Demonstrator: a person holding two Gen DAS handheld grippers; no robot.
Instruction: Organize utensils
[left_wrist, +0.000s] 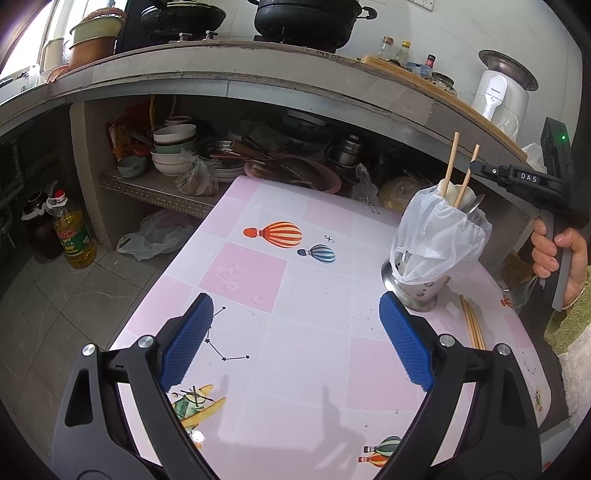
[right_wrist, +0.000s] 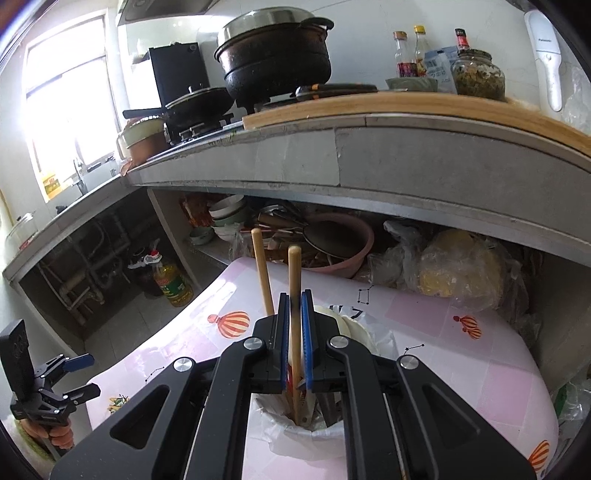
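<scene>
Right gripper (right_wrist: 294, 341) pinches one chopstick (right_wrist: 294, 273) in the bag-lined steel holder (left_wrist: 417, 291) near the table's (left_wrist: 295, 295) right edge, apparently beside loose chopsticks (left_wrist: 472, 325); left gripper (left_wrist: 295, 339) spread.

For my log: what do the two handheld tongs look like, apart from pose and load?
Both the left tongs and right tongs have black linkage arms with silver pivot bolts and blue ribbed pads. The right unit carries white "DAS" lettering and a green light.

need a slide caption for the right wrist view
Right gripper shut on a chopstick standing in the bag-lined holder, a second chopstick beside it.
</scene>
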